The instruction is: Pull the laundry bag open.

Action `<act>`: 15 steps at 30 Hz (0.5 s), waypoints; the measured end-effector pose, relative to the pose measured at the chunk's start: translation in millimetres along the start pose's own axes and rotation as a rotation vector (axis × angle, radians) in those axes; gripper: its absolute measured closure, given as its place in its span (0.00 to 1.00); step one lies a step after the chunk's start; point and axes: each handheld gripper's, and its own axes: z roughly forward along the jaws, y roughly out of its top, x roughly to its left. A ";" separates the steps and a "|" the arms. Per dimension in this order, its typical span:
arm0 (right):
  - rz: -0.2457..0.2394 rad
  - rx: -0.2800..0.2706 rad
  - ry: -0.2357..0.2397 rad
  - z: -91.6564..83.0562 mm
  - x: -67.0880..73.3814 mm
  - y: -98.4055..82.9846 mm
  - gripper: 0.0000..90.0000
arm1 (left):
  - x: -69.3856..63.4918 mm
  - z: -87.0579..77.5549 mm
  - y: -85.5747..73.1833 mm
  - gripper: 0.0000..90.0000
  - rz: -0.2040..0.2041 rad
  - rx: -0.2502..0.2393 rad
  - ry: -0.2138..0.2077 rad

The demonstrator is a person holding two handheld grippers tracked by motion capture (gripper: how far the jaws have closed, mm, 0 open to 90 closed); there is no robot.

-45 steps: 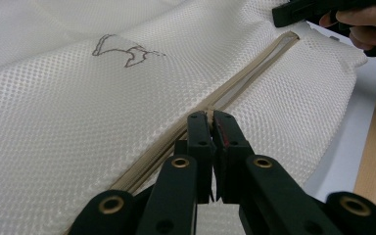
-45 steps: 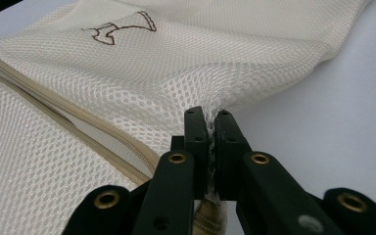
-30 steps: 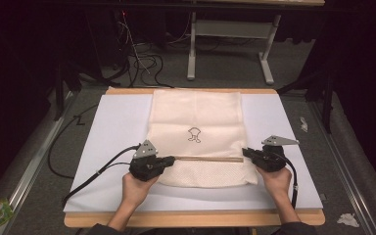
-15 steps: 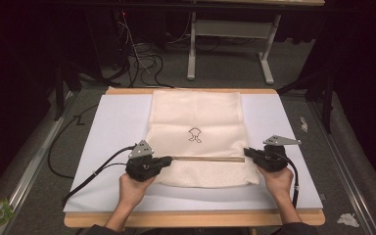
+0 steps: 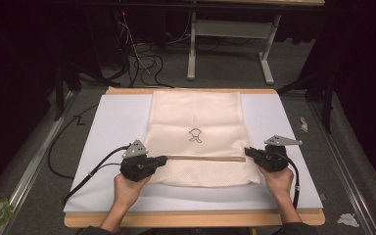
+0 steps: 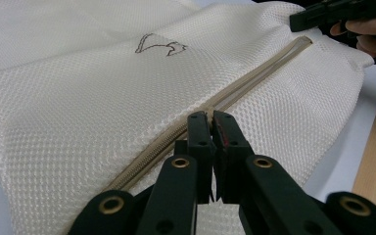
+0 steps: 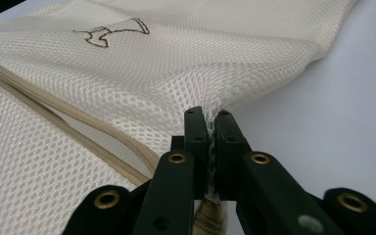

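- Mesh bag lies flat at table centre.
- Left gripper, at the bag's 8 o'clock: jaws clamped on the zipper.
- Right gripper, at 4 o'clock: jaws clamped on the bag's mesh edge.

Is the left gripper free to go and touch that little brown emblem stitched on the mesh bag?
Probably not as things stand. The left gripper is shut on the zipper of the mesh bag. The brown emblem lies uncovered just beyond, so the path looks free once it lets go.
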 end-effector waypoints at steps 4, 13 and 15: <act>-0.006 0.005 0.000 -0.2 1.5 2.1 0.98 | 0.3 -1.7 -1.0 0.97 0.003 -0.001 0.001; -0.004 0.001 -0.007 -4.0 -1.0 3.7 0.98 | 6.9 -10.1 -2.1 0.97 -0.017 -0.023 0.005; -0.003 -0.001 -0.007 -3.5 -0.4 3.9 0.98 | 7.6 -10.2 -2.5 0.97 -0.023 -0.026 0.001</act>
